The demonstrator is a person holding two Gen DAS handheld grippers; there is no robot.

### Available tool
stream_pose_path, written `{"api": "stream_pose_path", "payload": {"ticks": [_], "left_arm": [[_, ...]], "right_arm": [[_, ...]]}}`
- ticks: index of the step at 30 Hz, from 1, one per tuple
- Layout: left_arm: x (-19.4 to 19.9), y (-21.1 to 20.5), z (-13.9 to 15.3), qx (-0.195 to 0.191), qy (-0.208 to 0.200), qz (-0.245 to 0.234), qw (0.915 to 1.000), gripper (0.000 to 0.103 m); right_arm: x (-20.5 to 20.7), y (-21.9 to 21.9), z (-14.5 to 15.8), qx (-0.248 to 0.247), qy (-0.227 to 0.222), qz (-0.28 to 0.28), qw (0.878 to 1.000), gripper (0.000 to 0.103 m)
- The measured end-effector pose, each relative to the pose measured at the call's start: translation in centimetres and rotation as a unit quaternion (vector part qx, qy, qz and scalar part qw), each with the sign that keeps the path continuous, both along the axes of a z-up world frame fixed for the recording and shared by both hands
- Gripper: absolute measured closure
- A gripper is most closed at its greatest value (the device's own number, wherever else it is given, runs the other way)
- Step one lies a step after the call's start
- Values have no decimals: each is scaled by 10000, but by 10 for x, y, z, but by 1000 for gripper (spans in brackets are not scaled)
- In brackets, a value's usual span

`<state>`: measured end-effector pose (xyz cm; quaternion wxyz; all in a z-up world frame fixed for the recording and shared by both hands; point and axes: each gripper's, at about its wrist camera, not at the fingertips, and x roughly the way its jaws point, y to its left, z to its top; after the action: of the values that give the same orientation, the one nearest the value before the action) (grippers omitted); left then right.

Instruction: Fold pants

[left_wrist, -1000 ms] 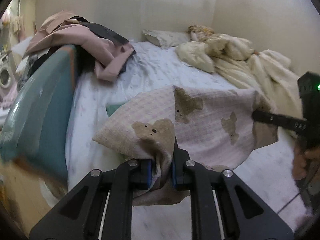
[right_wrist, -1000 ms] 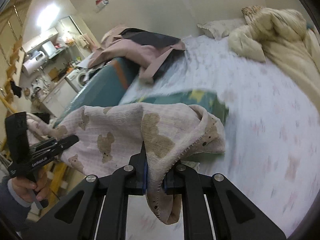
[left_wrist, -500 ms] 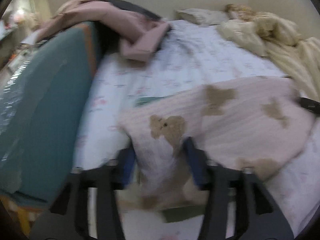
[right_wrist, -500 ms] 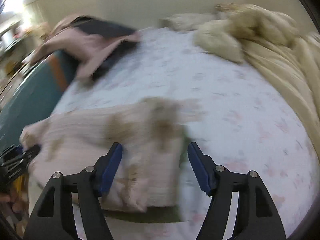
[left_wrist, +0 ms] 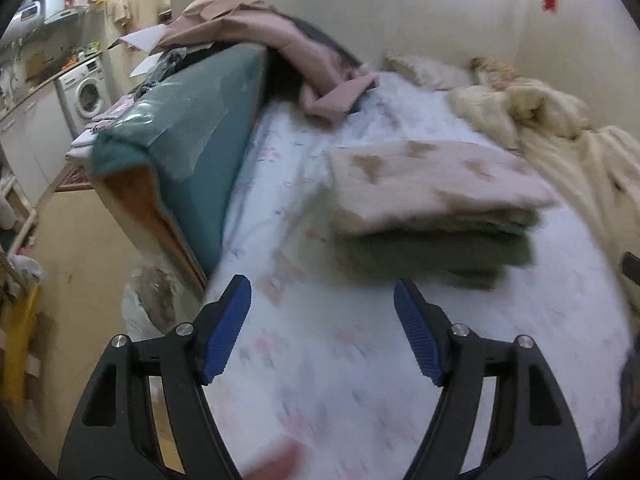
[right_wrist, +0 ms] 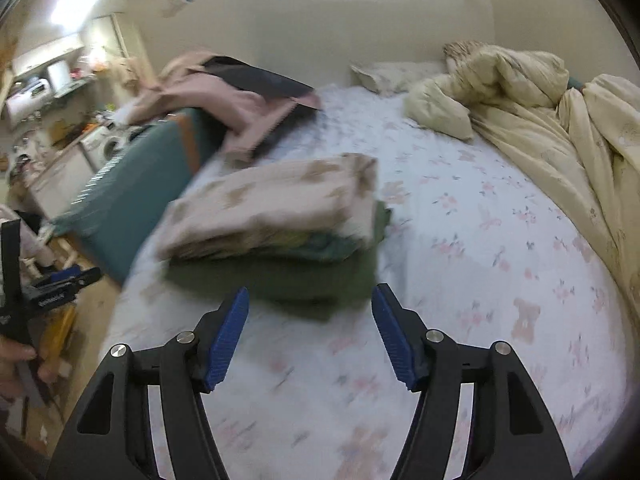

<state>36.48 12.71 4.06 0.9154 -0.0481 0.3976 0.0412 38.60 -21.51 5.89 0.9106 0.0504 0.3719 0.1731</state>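
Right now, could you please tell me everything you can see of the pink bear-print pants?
The pink bear-print pants are a soft, pale pink knit with brown bear shapes, folded into a flat rectangle. They lie on top of a folded green garment on the floral bedsheet. Neither gripper touches them; both are open and short of the stack. Motion blur hides finer detail.

The folded pink bear-print pants (right_wrist: 276, 204) lie on top of a folded dark green garment (right_wrist: 304, 276), both on the floral-sheeted bed (right_wrist: 480, 240). Left of the pants stands a teal upholstered cushion (right_wrist: 136, 184). Behind them lies a heaped pink garment (right_wrist: 224, 108), and to their right a crumpled cream duvet (right_wrist: 560, 120).
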Motion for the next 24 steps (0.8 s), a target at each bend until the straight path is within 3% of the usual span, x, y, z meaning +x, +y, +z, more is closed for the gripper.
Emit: {"api": "stream_pose_path", "payload": {"ticks": [4,5,7,12,18,20,24], "left_arm": [[-80,-27,27,32,-383,-59,9992,31],[-99,-32,32,17,-448,-58,9990,28],[-139,-42,37,64,-474,-19,9989,8],[-219,-60,38,120,-649,-297,9974,2],[-269,-62,21,35,-778,-178,9968,0],[-278,-69,19,83,-860,-271,9959,0],[-288,-80,12,113,-986,-335,9945,0]], "right_arm": [[-78,5,22,38,-197,41,9998,26],[-93,6,25,-4,-244,19,9997,24],[-133,5,27,26,-282,-15,9996,23],[-215,5,19,37,-327,-168,9993,7],[-280,2,-4,-55,-619,-444,9971,0],[-286,6,-9,-262,-607,-513,9965,0],[-293,7,-13,-182,-603,-690,9956,0]]}}
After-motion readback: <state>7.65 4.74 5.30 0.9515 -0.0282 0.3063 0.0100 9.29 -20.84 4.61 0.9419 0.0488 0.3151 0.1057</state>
